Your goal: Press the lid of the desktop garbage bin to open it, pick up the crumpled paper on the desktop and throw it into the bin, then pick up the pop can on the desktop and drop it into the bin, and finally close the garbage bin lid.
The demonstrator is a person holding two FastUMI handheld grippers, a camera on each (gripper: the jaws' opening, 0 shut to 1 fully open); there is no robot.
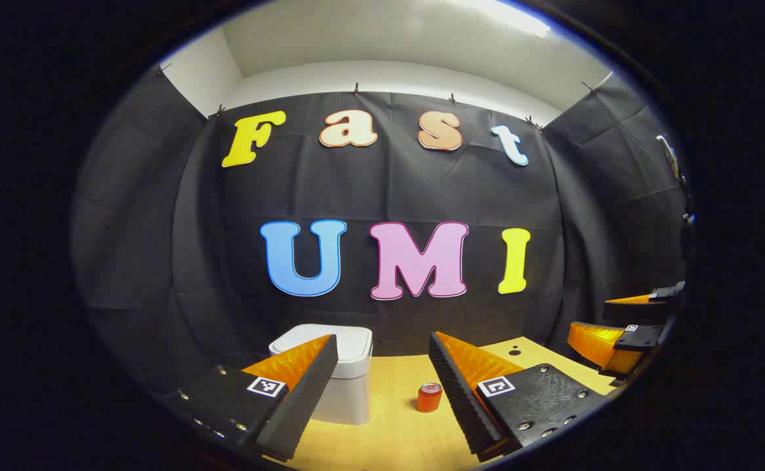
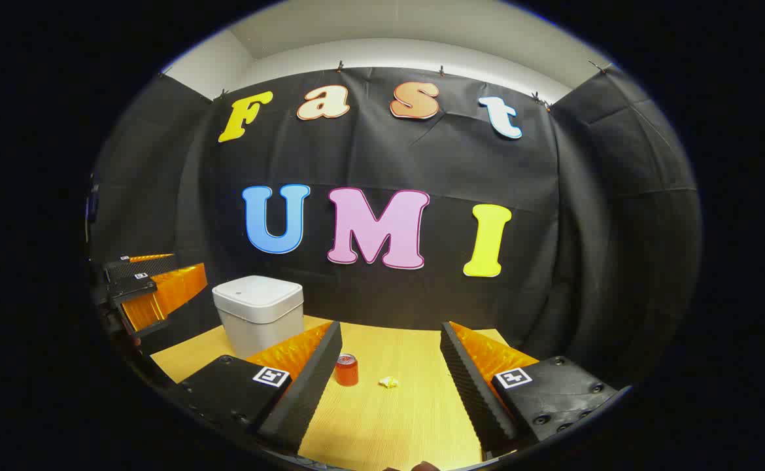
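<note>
In the left gripper view, the left gripper (image 1: 382, 376) stands wide open and empty above the wooden desktop (image 1: 395, 438), with the pop can (image 1: 429, 397) upright between its fingers and the closed garbage bin (image 1: 340, 373) behind its left finger. The right gripper view adds the crumpled paper (image 2: 389, 382) lying beside the can. The right gripper (image 2: 389, 383) is likewise spread wide, holding nothing. Black cloth walls the booth.

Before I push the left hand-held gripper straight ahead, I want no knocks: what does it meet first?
Probably the white bin, whose closed lid sits just behind the left hand-held gripper, slightly left of centre. The pop can stands between the open fingers, though depth is unclear.
</note>
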